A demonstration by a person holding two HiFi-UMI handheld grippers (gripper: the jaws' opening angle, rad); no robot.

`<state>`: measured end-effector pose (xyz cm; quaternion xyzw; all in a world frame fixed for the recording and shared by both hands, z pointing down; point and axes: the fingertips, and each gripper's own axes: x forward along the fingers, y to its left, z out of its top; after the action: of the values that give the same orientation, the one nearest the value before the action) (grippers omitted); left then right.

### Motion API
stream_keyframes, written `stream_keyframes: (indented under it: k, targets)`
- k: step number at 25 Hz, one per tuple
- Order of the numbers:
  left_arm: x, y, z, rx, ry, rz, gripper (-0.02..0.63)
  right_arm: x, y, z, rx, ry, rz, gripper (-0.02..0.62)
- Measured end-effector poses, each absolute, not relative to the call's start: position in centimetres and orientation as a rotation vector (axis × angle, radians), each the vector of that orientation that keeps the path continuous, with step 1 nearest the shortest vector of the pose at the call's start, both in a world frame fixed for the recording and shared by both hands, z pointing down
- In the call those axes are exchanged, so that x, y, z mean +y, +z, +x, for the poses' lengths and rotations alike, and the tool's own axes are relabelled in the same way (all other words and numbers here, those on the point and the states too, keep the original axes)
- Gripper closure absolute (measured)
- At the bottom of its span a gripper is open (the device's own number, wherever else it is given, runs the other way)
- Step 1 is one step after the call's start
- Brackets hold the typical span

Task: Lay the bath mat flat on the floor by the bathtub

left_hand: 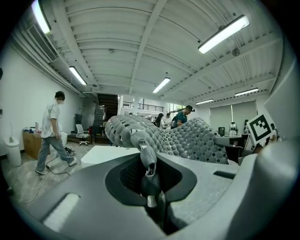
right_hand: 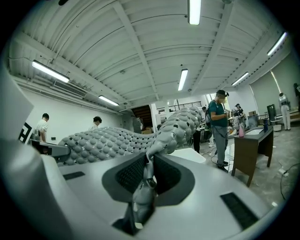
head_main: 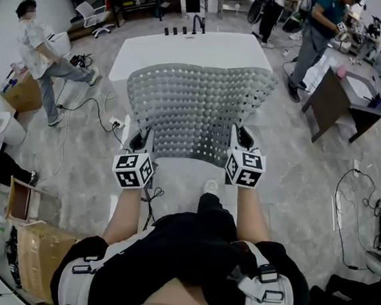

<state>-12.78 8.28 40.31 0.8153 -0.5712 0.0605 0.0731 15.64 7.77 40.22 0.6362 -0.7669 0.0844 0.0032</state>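
A grey bath mat (head_main: 196, 107) with a bumpy, perforated surface is held spread out in the air over the white bathtub (head_main: 191, 51). My left gripper (head_main: 142, 141) is shut on the mat's near left corner, and my right gripper (head_main: 239, 137) is shut on its near right corner. In the left gripper view the mat's edge (left_hand: 146, 159) is pinched between the jaws and the mat (left_hand: 183, 136) billows away to the right. The right gripper view has the mat's corner (right_hand: 146, 180) clamped in the jaws, with the mat (right_hand: 122, 138) stretching off to the left.
Black taps (head_main: 196, 26) stand at the tub's far end. A cable and power strip (head_main: 114, 122) lie on the floor left of the tub. A dark table (head_main: 337, 104) stands to the right, cardboard boxes (head_main: 35, 247) at the near left. Several people stand around the room.
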Motion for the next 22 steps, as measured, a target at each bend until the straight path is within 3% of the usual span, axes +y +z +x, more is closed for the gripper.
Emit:
stream_keyframes:
  k: [22]
  targets:
    - [-21.2, 40.1, -6.0, -1.689, 0.251, 2.376, 0.566, -23.2, 39.9, 22.2, -2.398, 0.353, 1.912, 0.545]
